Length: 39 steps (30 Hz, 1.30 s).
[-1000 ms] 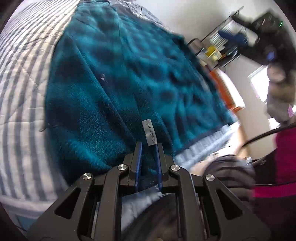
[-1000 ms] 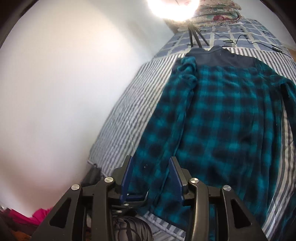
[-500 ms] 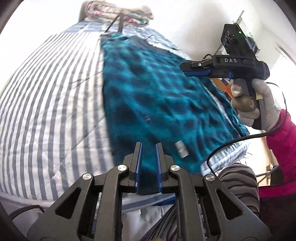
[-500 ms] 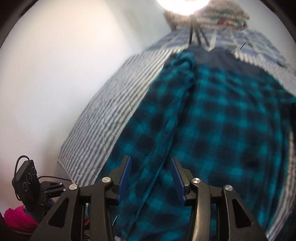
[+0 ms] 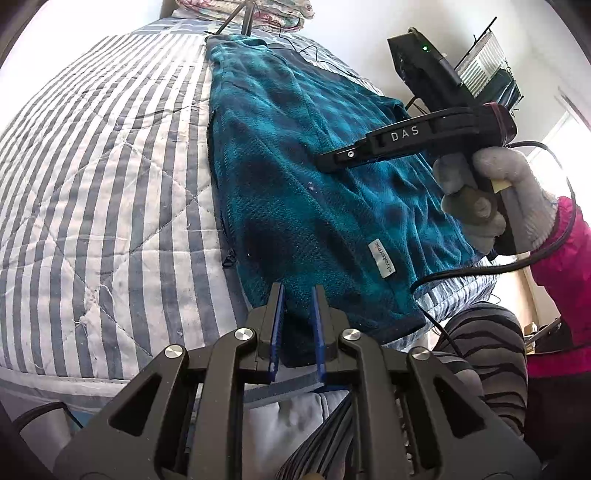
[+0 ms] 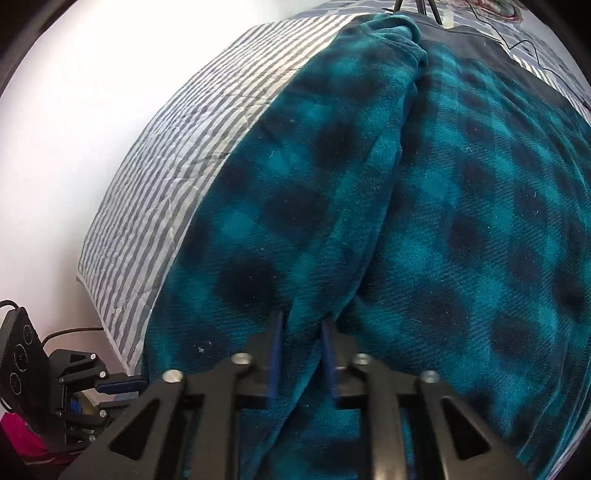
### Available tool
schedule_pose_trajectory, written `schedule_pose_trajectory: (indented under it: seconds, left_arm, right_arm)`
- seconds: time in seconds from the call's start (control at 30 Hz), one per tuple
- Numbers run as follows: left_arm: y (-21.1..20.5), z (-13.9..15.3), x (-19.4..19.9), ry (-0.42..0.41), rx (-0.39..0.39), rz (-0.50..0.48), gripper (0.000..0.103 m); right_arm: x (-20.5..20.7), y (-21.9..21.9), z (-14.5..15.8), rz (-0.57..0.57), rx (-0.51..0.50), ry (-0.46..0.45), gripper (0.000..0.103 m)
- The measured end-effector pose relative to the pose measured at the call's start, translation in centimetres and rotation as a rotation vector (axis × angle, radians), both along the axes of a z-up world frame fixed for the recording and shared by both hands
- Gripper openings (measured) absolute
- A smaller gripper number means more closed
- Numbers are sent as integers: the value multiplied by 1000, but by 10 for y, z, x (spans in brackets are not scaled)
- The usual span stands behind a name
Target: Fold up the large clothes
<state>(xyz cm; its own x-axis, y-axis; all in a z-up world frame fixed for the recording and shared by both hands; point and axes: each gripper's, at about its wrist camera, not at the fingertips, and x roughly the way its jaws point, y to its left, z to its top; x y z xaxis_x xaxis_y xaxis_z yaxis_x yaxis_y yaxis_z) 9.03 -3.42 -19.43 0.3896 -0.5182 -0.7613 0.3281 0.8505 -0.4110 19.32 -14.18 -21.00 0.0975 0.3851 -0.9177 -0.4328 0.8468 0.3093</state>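
Observation:
A teal and dark plaid fleece jacket [image 5: 295,166] lies lengthwise on a striped quilt [image 5: 103,192], folded along its left edge, with a white label [image 5: 382,258] near the hem. My left gripper [image 5: 297,291] is narrowly open at the jacket's near hem corner, with fleece between its fingers. My right gripper [image 6: 301,321] hovers low over the jacket [image 6: 406,221], narrowly open over a fold ridge of fleece. The right gripper also shows in the left wrist view [image 5: 325,160], above the jacket's right side.
The bed's near edge runs below the hem [image 5: 110,373]. A tripod [image 5: 240,14] and folded bedding stand at the far end. A wire rack [image 5: 487,70] is against the right wall. The left gripper's body [image 6: 55,387] sits off the bed's corner.
The left gripper has pulled back toward the near hem corner. The right gripper has dropped close to the jacket and its jaws have narrowed around a fold.

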Motion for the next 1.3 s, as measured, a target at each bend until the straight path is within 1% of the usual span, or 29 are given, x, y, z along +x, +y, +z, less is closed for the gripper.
schedule_pose_trajectory:
  seconds: [0.1,0.17,0.2,0.27,0.3,0.33,0.37,0.4,0.5,0.53,0.57,0.63,0.7,0.73,0.77,0.8,0.83,0.87,0.9,0.93,0.97,1.03,1.1,1.17,1.2,1.23,1.3]
  left_arm:
    - [-2,-1,-2,0,7,-19,15]
    - [-6,-6,-3,10,5,-33,15]
    - [-7,-6,-3,11,9,-36,15]
    - [-7,-4,-2,7,9,-39,15]
    - [-5,0,-3,7,-13,-37,15]
    - [-4,3,-4,8,-38,-36,15]
    - [-4,6,-4,11,-62,-39,15]
    - [-5,8,-4,14,-82,-47,15]
    - [-18,8,-1,51,-134,-83,15]
    - [-24,7,0,67,-143,-98,19]
    - [-30,6,1,75,-145,-110,31]
    - [-44,7,0,64,-131,-131,42]
    - [-56,6,-1,43,-84,-148,42]
    - [-62,4,0,34,-48,-148,39]
    - [-67,1,1,35,-20,-143,24]
    - [-70,-3,3,47,-10,-139,16]
    - [-70,-4,6,58,-18,-136,13]
    - [-70,-4,7,60,-34,-133,6]
    - [-70,-2,8,65,-61,-132,6]
    - [-69,1,9,69,-92,-125,5]
    - [-67,6,10,71,-143,-121,5]
    - [-67,8,12,68,-175,-124,5]
    - [-76,-1,19,89,-152,-144,5]
    - [-85,-15,24,131,-124,-169,5]
    - [-86,-17,25,129,-120,-172,5]
    - [-85,-15,26,125,-123,-177,5]
    - [-81,-9,25,130,-124,-183,6]
  right_arm:
    - [-3,-14,17,5,26,-39,5]
    - [-3,-21,12,-14,11,-30,5]
    - [-4,-21,6,-9,-4,-22,5]
    - [-5,-19,5,11,5,-24,6]
    - [-4,-20,9,11,27,-28,13]
    - [-2,-24,14,4,52,-30,16]
    - [2,-27,20,-4,81,-36,30]
    - [6,-32,26,-17,100,-52,38]
    - [21,-40,38,-56,117,-73,39]
    - [26,-41,39,-62,110,-78,39]
    - [30,-40,39,-64,97,-82,39]
    - [36,-39,37,-57,77,-80,39]
    - [41,-35,32,-55,53,-81,39]
    - [41,-31,30,-59,47,-81,39]
    - [42,-27,25,-69,44,-80,39]
    - [44,-26,21,-78,45,-79,39]
    - [47,-26,19,-85,48,-76,37]
    - [48,-23,14,-86,50,-73,23]
    - [49,-22,10,-81,54,-65,7]
    - [50,-20,9,-78,49,-61,7]
    - [51,-19,12,-72,48,-73,6]
    - [51,-22,23,-55,64,-109,5]
    - [54,-24,28,-64,71,-133,5]
    - [54,-25,16,-64,17,-128,5]
    - [53,-24,6,-55,-15,-117,5]
    - [52,-25,1,-47,-21,-112,5]
    - [52,-27,3,-37,16,-99,11]
